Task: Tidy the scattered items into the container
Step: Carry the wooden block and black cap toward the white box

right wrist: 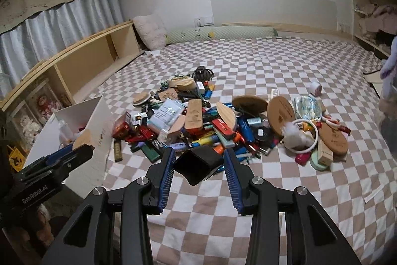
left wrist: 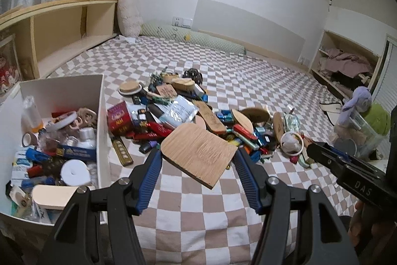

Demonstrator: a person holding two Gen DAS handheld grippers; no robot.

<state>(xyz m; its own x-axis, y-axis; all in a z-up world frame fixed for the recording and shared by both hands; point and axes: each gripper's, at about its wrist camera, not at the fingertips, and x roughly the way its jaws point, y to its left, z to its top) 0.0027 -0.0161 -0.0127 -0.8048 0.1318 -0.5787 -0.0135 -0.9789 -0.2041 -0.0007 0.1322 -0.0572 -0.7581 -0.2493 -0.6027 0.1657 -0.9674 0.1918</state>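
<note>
Left gripper (left wrist: 198, 153) pinches a wooden board (left wrist: 199, 153), clear of the checked bedspread (left wrist: 198, 210). Right gripper (right wrist: 198, 160) pinches a black box (right wrist: 198, 164); its far end is hidden. Pile of scattered items (right wrist: 223, 121): many pieces overlap, too small to identify. White container (left wrist: 99, 116), left of the pile, is cut off below; holds tape rolls, bottles, packets.

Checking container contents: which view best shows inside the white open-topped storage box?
The left wrist view: the white open-topped storage box shows its cluttered interior. The right wrist view shows mostly its outer wall, partly hidden.
</note>
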